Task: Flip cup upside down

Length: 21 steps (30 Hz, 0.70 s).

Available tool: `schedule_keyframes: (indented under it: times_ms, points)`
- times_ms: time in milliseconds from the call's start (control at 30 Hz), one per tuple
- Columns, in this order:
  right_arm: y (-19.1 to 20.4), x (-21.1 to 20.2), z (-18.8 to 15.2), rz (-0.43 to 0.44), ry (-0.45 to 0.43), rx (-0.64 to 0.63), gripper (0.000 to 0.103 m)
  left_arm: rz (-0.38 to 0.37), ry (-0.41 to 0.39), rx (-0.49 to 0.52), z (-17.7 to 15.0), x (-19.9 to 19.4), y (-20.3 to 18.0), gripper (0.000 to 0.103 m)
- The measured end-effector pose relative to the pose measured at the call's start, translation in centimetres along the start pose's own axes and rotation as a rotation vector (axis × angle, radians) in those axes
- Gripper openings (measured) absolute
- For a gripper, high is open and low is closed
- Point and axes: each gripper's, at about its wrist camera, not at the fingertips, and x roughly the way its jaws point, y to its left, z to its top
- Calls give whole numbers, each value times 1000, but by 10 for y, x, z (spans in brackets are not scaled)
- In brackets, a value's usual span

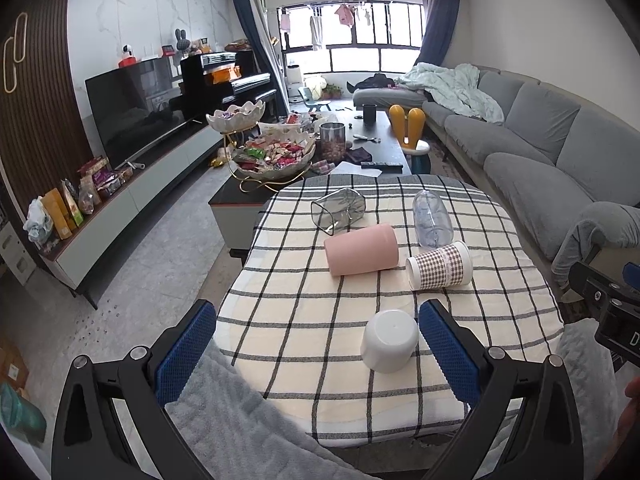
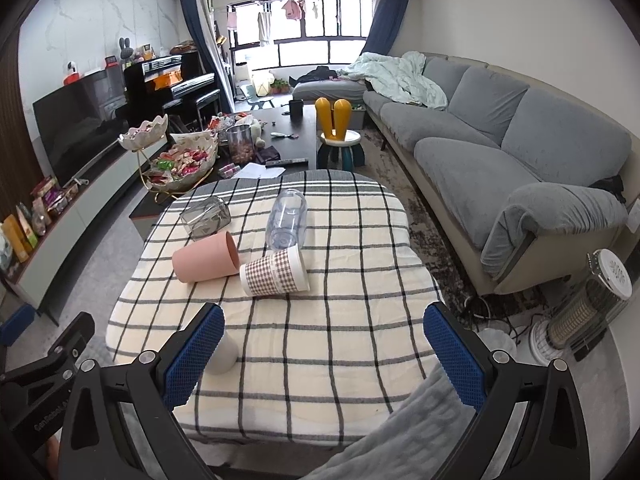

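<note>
Already the plain white cup (image 1: 390, 340) stood mouth-down near the table's (image 1: 520, 320) front edge. Both the left gripper (image 1: 318, 354) and right gripper (image 2: 324, 354) hung spread wide, grasping nothing.

Matt white plastic cup (image 1: 390, 340); woven checked cloth (image 1: 304, 320); clear glossy tumbler (image 1: 432, 220).

**Open cloth up front, cups crowding the middle**

Your left gripper (image 1: 318, 356) has its fingers spread wide over the checked table (image 1: 304, 320). A white cup (image 1: 390, 340) stands base-up just inside the right finger. Ahead, a pink cup (image 1: 361, 250), a checked cup (image 1: 439, 266), a clear bottle (image 1: 432, 219) and a grey glass (image 1: 338, 211) lie clustered, blocking mid-table. Bare cloth lies open between your right gripper (image 2: 324, 354) fingers.
</note>
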Motion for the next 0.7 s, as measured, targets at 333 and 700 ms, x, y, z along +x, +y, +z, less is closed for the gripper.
schedule_keyframes:
  times_ms: [333,700]
  points:
    - [-1,0,0,1,1,0,100,-1,-1,-1,0,0,0,103]
    - [-1,0,0,1,-1,4,100,-2,5,-2,2,-1,3,103]
